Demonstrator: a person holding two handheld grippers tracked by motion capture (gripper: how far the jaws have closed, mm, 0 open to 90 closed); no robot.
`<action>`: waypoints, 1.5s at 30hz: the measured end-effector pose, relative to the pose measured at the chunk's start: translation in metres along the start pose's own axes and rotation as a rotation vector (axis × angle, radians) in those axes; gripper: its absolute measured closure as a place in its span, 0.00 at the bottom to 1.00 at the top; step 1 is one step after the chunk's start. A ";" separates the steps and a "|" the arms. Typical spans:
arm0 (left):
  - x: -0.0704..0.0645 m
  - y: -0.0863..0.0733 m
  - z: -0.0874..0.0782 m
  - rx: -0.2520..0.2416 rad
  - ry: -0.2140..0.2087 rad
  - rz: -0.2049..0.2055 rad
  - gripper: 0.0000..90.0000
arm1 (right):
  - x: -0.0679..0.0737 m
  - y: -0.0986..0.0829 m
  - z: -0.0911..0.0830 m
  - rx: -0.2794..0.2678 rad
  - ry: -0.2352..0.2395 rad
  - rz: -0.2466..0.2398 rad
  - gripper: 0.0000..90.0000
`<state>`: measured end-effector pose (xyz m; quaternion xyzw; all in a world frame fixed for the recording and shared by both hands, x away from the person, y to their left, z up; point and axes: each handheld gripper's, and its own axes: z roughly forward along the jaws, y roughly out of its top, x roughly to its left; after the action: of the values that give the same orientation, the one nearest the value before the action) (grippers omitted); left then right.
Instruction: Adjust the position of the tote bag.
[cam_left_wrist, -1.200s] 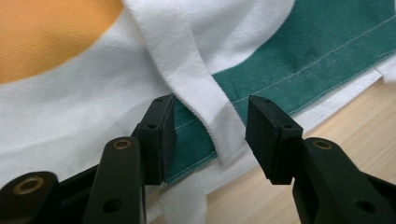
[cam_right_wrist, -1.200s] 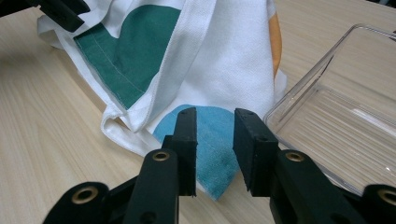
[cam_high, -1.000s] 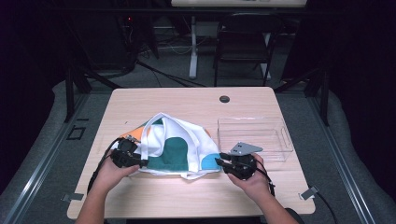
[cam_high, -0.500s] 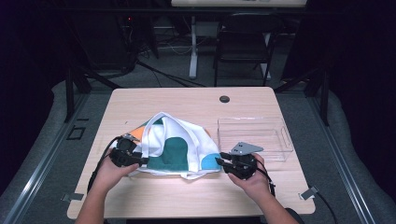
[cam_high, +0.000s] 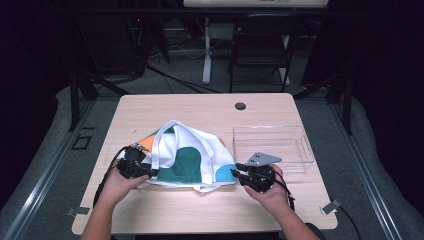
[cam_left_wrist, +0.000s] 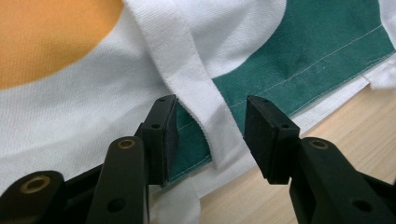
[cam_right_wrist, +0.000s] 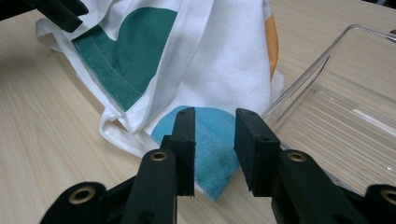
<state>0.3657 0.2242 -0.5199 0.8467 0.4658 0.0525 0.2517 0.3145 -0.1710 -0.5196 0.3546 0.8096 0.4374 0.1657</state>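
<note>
A white cloth bag (cam_high: 187, 155) with green, orange and blue patches lies crumpled on the wooden table (cam_high: 200, 210). My left gripper (cam_high: 150, 172) sits at the bag's left edge, open, its jaws straddling a white strap (cam_left_wrist: 210, 126) over the green patch (cam_left_wrist: 327, 51). My right gripper (cam_high: 235, 172) is at the bag's right edge, open, with the blue corner (cam_right_wrist: 215, 154) of the bag between its jaws. Both jaw pairs stand apart from the cloth.
A clear plastic tray (cam_high: 272, 147) stands on the table just right of the bag, close to my right gripper; its wall (cam_right_wrist: 327, 102) shows in the right gripper view. A round cable hole (cam_high: 240, 106) sits near the table's far edge. A chair (cam_high: 260, 45) stands beyond.
The left gripper has shifted slightly right along the bag's left edge. The right gripper and the bag have hardly moved.
</note>
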 end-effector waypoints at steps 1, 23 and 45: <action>0.001 0.000 0.000 0.002 -0.003 -0.002 0.60 | 0.000 0.000 0.000 0.000 0.000 0.000 0.77; 0.003 0.001 0.003 0.035 -0.043 -0.017 0.58 | 0.001 0.000 0.000 -0.005 0.004 -0.003 0.76; 0.002 0.002 -0.001 0.022 -0.086 -0.025 0.60 | 0.002 0.000 0.000 -0.007 0.005 -0.001 0.75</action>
<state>0.3680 0.2255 -0.5181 0.8450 0.4657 0.0079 0.2628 0.3133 -0.1694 -0.5196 0.3524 0.8087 0.4412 0.1651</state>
